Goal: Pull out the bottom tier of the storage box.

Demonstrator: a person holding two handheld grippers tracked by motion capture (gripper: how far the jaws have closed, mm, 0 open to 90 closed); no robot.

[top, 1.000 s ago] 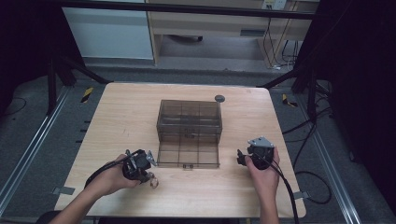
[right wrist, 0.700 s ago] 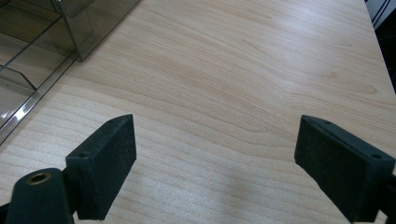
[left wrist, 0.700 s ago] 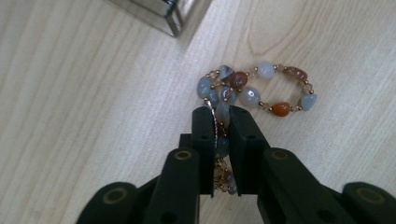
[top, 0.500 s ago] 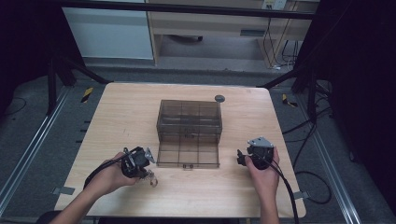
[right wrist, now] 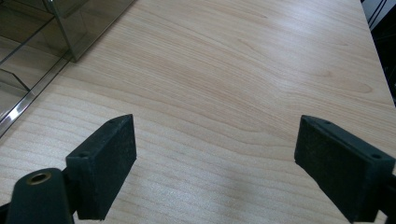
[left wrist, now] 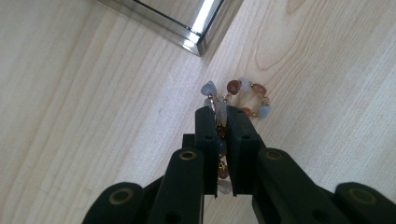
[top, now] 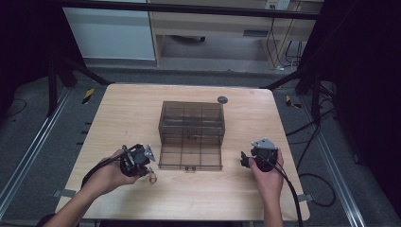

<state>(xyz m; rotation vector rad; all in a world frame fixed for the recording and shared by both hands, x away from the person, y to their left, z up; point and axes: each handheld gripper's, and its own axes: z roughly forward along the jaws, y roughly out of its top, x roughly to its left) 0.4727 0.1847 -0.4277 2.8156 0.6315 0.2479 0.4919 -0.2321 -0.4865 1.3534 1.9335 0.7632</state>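
bracelet [top: 152, 178] of beads lies at lower left of the high view on a pale wooden table [top: 127, 109] beside a smoky clear box [top: 191, 135], pinched in the left gripper [left wrist: 222, 122], whose jaws close on its strand, while the right gripper [right wrist: 215, 163] gapes wide over bare wood.

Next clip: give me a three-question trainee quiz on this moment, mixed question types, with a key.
1. True or false: the left gripper is shut on the beaded bracelet.
2. The right gripper has its jaws: A) wide apart, nothing between them; B) clamped on the box; C) closed on a cable.
3. Fill in: the clear compartment box has its lid ____.

Key: 1 true; 2 A; 3 open, lying flat toward the person.
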